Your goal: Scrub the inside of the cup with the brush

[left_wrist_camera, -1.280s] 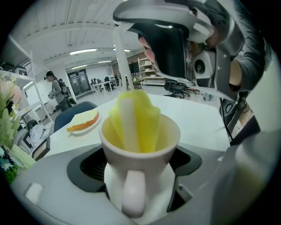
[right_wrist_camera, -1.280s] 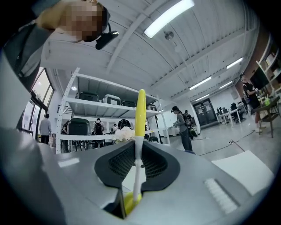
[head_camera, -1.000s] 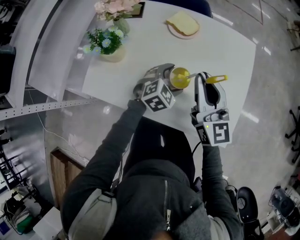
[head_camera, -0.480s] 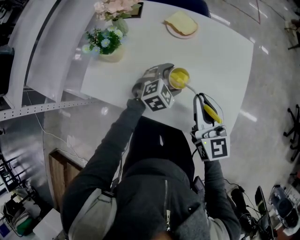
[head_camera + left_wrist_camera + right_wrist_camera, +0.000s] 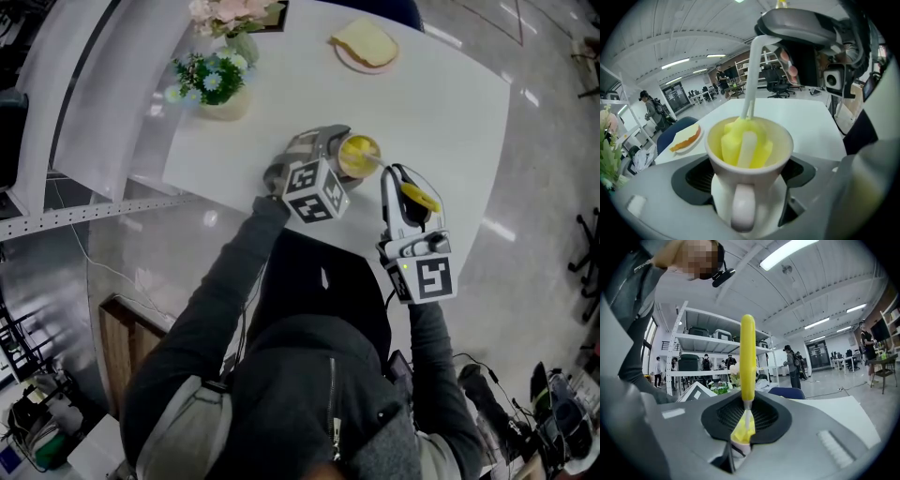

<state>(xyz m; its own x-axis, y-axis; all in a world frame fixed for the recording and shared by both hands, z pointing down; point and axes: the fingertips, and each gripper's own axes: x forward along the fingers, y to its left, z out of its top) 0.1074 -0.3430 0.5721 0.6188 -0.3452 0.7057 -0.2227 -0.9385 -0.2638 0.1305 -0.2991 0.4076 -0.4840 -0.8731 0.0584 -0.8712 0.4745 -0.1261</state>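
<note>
The person wears a dark grey zip-front hooded jacket [image 5: 309, 394] with a paler grey patch [image 5: 185, 431] at 7 o'clock and long dark sleeves [image 5: 220, 291], while the grey moulded left gripper [image 5: 343, 150] and right gripper [image 5: 401, 183] each carry a black-and-white square-marker cube [image 5: 316, 190] and black ribbed pads [image 5: 696, 177].

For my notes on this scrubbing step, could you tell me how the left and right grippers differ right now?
The left gripper grips the white cup with jaws wide apart; the right gripper pinches the thin brush, jaws nearly together. The left gripper tilts down at the table; the right gripper points level. Both are shut on something.
</note>
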